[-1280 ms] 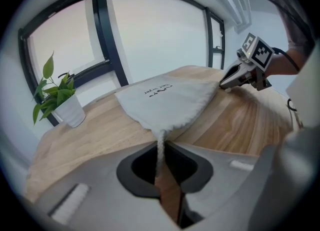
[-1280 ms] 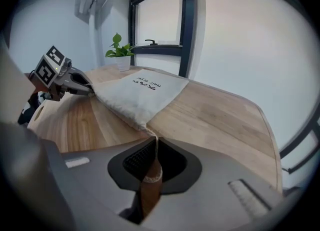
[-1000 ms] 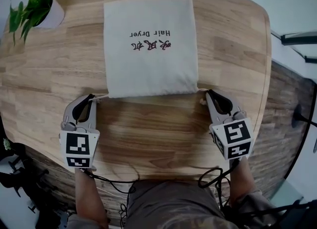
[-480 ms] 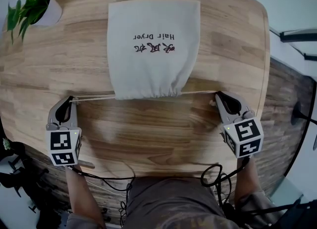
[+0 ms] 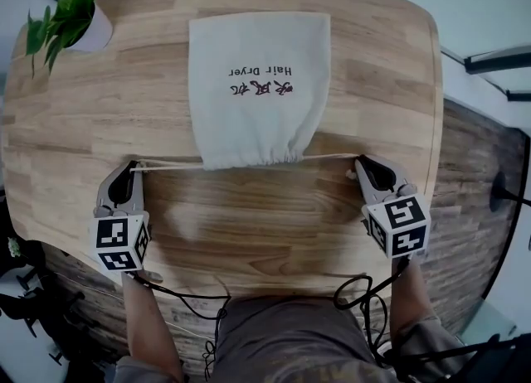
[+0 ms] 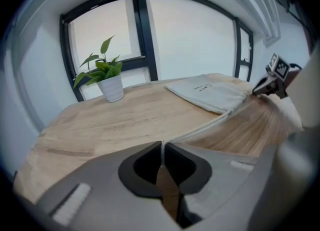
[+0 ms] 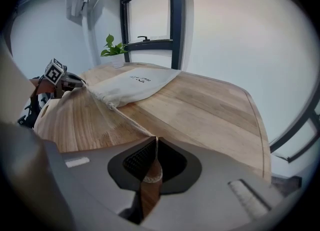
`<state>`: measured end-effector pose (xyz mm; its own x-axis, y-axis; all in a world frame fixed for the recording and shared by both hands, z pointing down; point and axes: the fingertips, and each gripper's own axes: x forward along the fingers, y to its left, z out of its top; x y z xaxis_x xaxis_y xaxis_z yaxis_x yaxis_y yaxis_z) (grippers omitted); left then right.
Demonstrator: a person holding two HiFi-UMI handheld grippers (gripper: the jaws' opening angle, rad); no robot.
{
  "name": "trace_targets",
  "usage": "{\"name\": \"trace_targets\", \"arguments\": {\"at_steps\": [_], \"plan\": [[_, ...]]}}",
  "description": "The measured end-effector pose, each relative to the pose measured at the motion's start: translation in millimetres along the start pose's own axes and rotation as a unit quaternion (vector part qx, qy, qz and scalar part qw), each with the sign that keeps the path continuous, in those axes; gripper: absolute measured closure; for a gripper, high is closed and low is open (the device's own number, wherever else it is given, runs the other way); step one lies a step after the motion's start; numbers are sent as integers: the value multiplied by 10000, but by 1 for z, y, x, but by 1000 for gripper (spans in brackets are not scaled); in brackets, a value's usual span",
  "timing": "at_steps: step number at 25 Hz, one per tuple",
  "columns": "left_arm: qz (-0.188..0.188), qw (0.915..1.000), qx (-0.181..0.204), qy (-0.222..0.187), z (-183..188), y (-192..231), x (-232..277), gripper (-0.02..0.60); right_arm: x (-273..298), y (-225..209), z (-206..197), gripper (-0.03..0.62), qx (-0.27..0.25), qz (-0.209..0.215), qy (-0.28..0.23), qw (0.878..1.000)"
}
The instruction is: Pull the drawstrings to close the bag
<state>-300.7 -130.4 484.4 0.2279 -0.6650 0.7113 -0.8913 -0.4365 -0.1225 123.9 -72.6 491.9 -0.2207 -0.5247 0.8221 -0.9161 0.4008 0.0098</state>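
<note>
The cream cloth drawstring bag [image 5: 259,83] printed "Hair Dryer" lies flat on the pale wooden table [image 5: 249,232], ahead of both grippers and midway between them. Its mouth [image 5: 249,157] faces them, puckered into small folds.

From that mouth the left drawstring [image 5: 166,166] runs taut to the left gripper [image 5: 133,166], whose jaws are clenched on the cord. The right drawstring [image 5: 328,157] runs equally straight to the right gripper [image 5: 358,160], which is also clamped on its cord, a knotted end [image 5: 350,174] hanging just behind the tips. In each gripper view the cord enters exactly where the two jaws meet [image 6: 162,147] [image 7: 156,142].

A green leafy plant in a white pot [image 5: 70,25] stands at the far corner beyond the left gripper, well apart from the bag and the cords. Only bare wood lies between the two grippers.

A second ago both grippers sat right at the bag's corners and the mouth was flat and wide. Now they are well out to either side, long stretches of cord are drawn out, and the mouth is gathered narrower.
</note>
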Motion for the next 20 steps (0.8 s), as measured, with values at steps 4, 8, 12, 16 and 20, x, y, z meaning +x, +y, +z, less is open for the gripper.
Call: {"name": "trace_targets", "arguments": {"at_steps": [4,8,12,16,20], "plan": [[-197,9978,-490,-410,4,-2,-8,571,-2,5,-3,504,178,191,-34,9997],[-175,9895,-1066,-963,19,1,-36,567,-23,8,9,448,104,267,-276,9992],[-349,9874,-1167,-1013,28,-5,-55,312,-43,18,34,422,-91,429,-682,9967],[-492,9918,-828,-838,30,-19,-68,295,-55,37,53,422,-447,607,-892,9932],[-749,9946,-111,-709,43,-43,-65,295,-57,54,68,422,-719,855,-1006,9886]]}}
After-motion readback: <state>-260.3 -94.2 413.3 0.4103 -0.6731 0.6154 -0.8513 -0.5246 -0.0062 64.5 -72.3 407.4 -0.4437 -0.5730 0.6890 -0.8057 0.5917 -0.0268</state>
